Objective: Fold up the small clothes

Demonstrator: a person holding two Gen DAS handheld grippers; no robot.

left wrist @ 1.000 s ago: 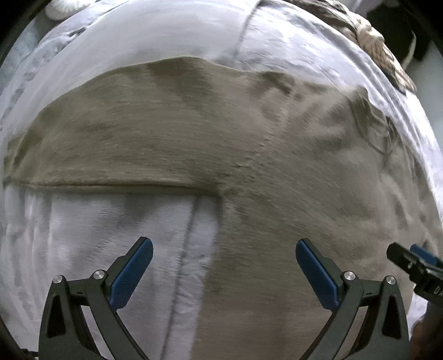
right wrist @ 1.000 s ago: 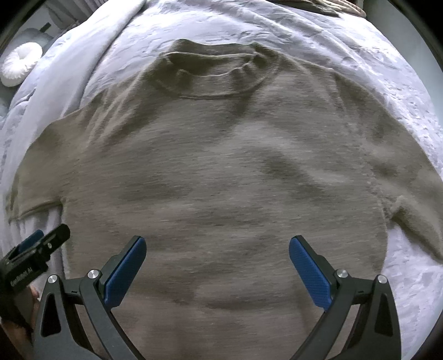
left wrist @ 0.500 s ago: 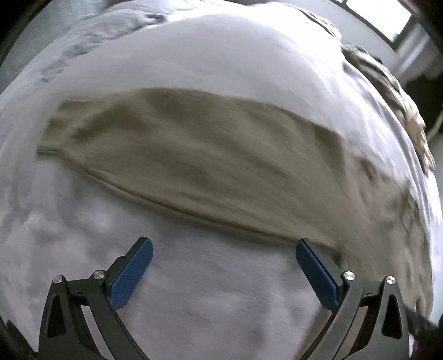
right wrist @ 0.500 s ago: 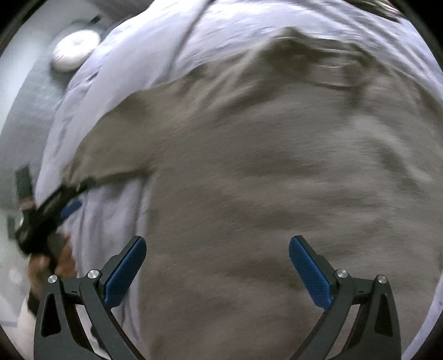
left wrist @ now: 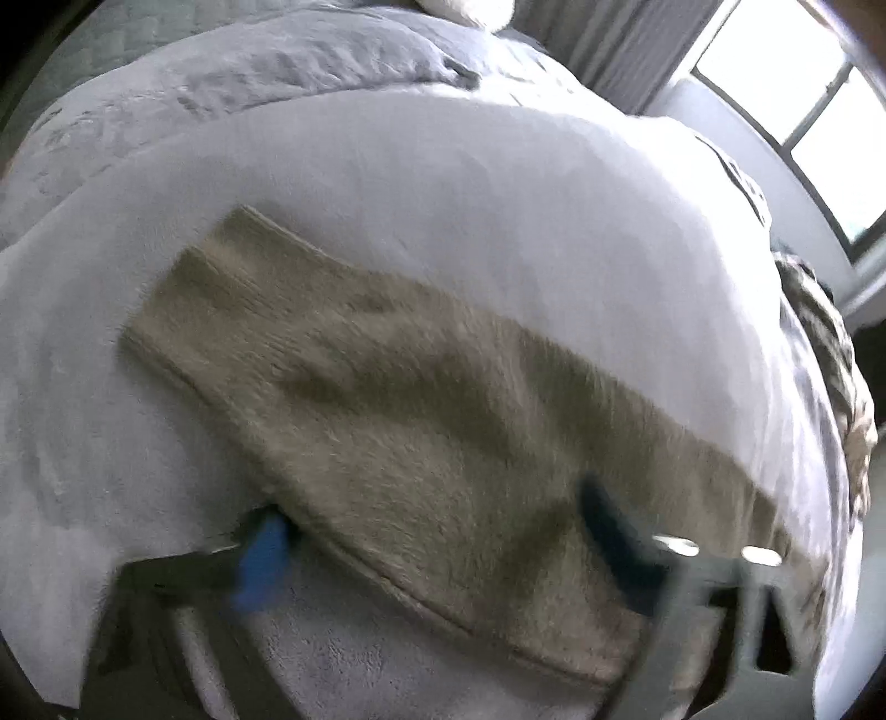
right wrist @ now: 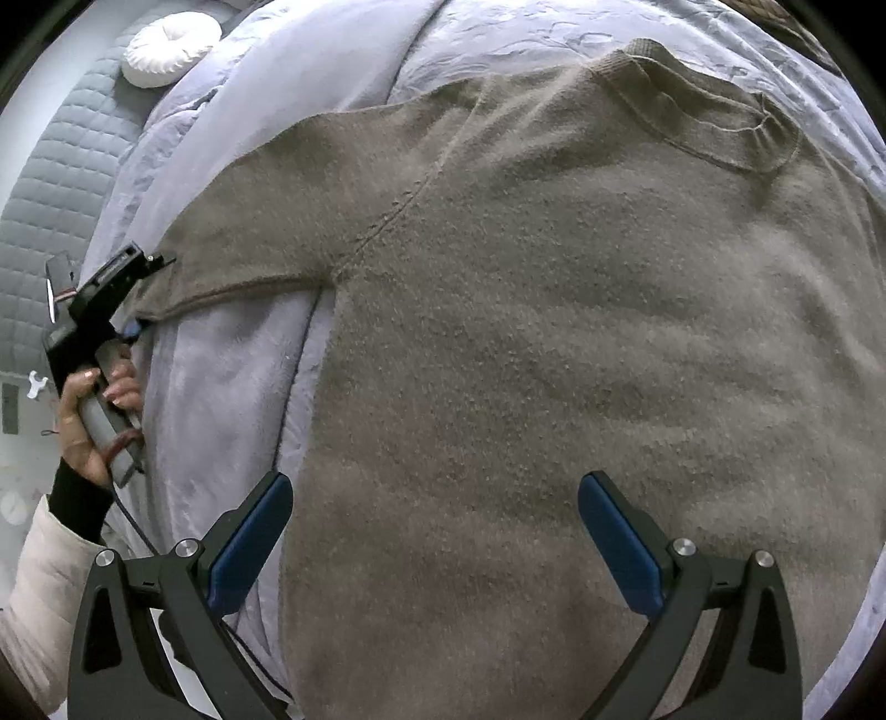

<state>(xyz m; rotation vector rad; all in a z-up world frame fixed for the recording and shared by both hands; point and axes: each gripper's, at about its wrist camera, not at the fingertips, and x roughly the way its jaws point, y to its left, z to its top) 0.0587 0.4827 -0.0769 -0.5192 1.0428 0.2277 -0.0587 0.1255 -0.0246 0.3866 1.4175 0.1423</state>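
Observation:
A tan knitted sweater (right wrist: 554,332) lies flat, front up, on a pale lavender blanket (right wrist: 232,376); its collar (right wrist: 714,122) is at the upper right of the right wrist view. One sleeve (left wrist: 387,399) stretches out sideways, cuff (left wrist: 221,277) at the far end. My left gripper (left wrist: 437,543), blurred, straddles this sleeve with its jaws closing and the fabric between them; the pads do not visibly press it. From the right wrist view the left gripper (right wrist: 138,293) sits at the sleeve's end, held by a hand (right wrist: 94,421). My right gripper (right wrist: 434,531) hangs open over the sweater's lower body.
A white round cushion (right wrist: 169,47) and a grey quilted headboard (right wrist: 50,183) lie beyond the bed's left side. A window (left wrist: 819,127) and a dark patterned cloth (left wrist: 830,354) are at the right. A thin dark cable (right wrist: 288,410) runs across the blanket.
My left gripper has travelled outward along the sleeve toward the cuff, rolling as it went, and its jaws have narrowed. The right gripper swung left, staying open over the body.

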